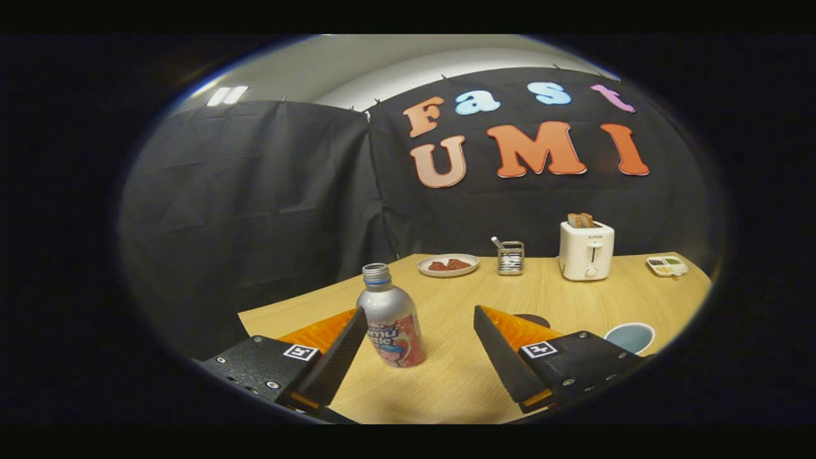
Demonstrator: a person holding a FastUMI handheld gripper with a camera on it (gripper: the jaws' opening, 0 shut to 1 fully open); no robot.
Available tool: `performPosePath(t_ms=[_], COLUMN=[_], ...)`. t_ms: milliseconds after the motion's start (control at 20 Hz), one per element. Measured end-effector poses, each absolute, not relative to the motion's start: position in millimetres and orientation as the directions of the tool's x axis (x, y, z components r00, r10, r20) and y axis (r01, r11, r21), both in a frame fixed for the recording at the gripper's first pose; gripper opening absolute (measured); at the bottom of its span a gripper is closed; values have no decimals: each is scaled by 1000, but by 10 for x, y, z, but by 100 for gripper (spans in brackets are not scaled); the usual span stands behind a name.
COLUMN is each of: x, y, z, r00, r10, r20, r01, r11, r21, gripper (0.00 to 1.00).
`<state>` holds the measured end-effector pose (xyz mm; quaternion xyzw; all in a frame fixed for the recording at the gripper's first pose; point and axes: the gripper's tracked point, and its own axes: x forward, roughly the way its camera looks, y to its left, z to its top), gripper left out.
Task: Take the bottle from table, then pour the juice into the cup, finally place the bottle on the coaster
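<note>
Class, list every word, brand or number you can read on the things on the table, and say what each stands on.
Bottle: coloured printed label, partly behind one jaw and curving away; no whole word reads.
Toaster: small mark on its front, too small to read.
Gripper: square black-and-white markers, patterns rather than words; jaws open, bottle between them.
Cup and plate: no text.

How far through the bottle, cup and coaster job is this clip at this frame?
Nothing is finished. The bottle stands upright on the table, cap off, next to the left finger of the open gripper, not gripped. Closing in on it is the step in hand. Left: grasp, pour into the cup, set on the dark coaster.
</note>
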<state>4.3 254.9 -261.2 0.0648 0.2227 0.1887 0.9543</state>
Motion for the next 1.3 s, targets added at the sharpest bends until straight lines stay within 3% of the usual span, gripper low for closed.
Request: performPosePath(t_ms=[400,700,1100,1300], x=[77,71,126,132], y=[2889,3016,3050,3022], z=[-3018,-3232,-3364,-3339], r00=[792,799,797,796], r10=[384,310,214,194], r20=[-474,-516,-565,-574], r01=[-335,-277,-164,-133], r11=[923,950,977,980], r21=[188,142,138,146], gripper=[99,97,80,78])
